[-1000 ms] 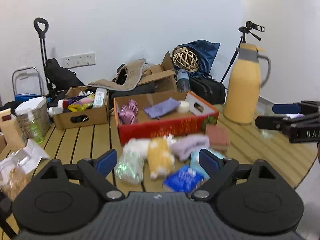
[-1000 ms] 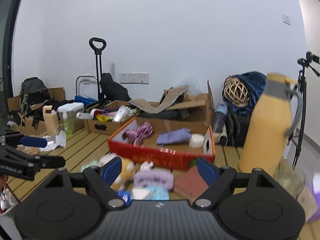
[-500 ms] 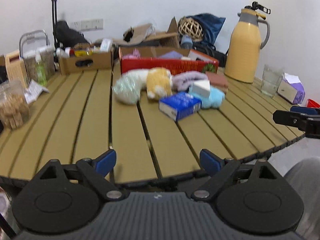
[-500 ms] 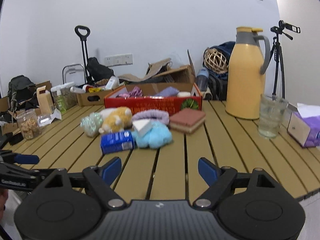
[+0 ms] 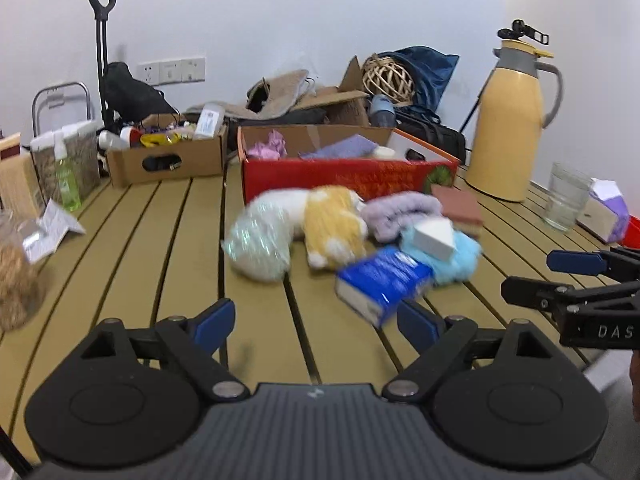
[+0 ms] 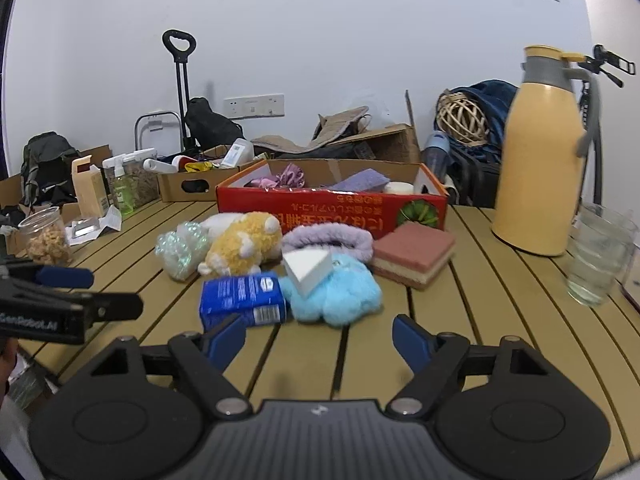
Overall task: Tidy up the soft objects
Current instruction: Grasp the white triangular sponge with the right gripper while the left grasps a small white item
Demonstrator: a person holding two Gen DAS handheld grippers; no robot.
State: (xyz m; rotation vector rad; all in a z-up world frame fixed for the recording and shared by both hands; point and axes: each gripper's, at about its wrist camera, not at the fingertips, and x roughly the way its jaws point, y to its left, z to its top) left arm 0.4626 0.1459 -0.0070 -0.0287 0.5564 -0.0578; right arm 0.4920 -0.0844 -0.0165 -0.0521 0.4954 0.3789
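A pile of soft objects lies mid-table before a red cardboard box (image 6: 332, 210): a yellow-white plush (image 6: 240, 246), a shiny mesh pouf (image 6: 180, 252), a lilac headband (image 6: 326, 238), a blue fluffy toy (image 6: 336, 296) with a white wedge sponge (image 6: 308, 270) on it, a pink layered sponge (image 6: 414, 254) and a blue tissue pack (image 6: 242, 298). The box holds a purple cloth (image 6: 364, 180) and a pink scrunchie (image 6: 290, 174). My left gripper (image 5: 316, 320) and right gripper (image 6: 320, 338) are both open and empty, just short of the pile.
A yellow thermos jug (image 6: 540, 152) and a glass (image 6: 598, 256) stand at the right. A small cardboard box of clutter (image 5: 166, 156), a jar (image 6: 44, 236) and a green bottle (image 5: 66, 180) stand at the left. The table's front edge is close below the grippers.
Both grippers dropped back low toward the table's near edge, then came forward again toward the pile. Both stayed open. The objects have not moved.
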